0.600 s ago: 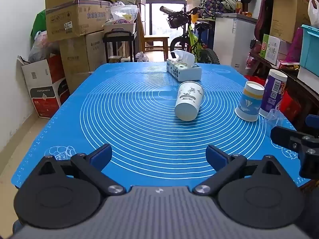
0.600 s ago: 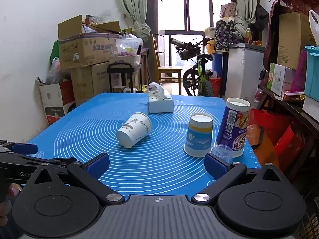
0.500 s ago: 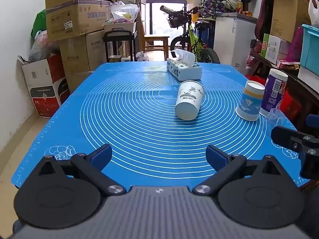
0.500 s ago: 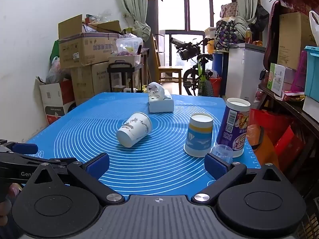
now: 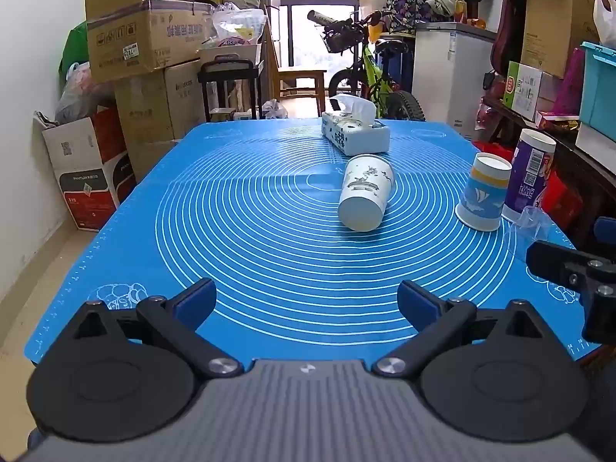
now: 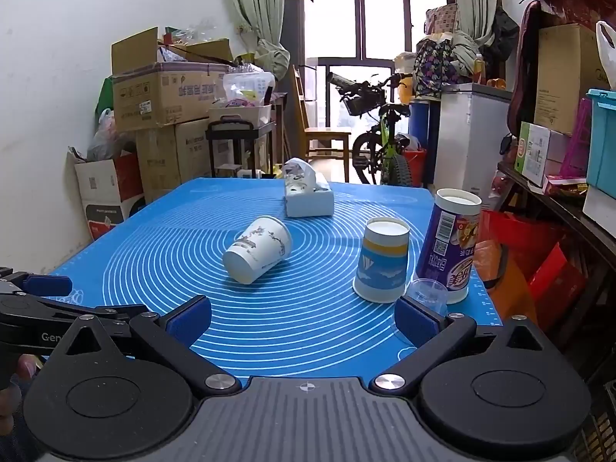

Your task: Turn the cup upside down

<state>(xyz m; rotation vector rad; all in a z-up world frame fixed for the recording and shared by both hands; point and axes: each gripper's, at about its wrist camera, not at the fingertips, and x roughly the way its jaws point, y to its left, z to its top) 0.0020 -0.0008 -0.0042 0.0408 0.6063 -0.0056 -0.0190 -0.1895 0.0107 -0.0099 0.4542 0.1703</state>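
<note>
A white paper cup with a dark pattern (image 5: 365, 191) lies on its side near the middle of the blue mat (image 5: 269, 246), its base toward me; it also shows in the right wrist view (image 6: 258, 248). My left gripper (image 5: 307, 302) is open and empty near the mat's front edge, well short of the cup. My right gripper (image 6: 303, 317) is open and empty at the front right. The left gripper's fingers (image 6: 46, 285) show at the left of the right wrist view.
A blue and yellow paper cup (image 6: 382, 261) stands upside down at the right, beside a purple canister (image 6: 450, 244) and a small clear plastic cup (image 6: 427, 292). A tissue box (image 5: 356, 134) sits behind the lying cup. Boxes, a bicycle and shelves surround the table.
</note>
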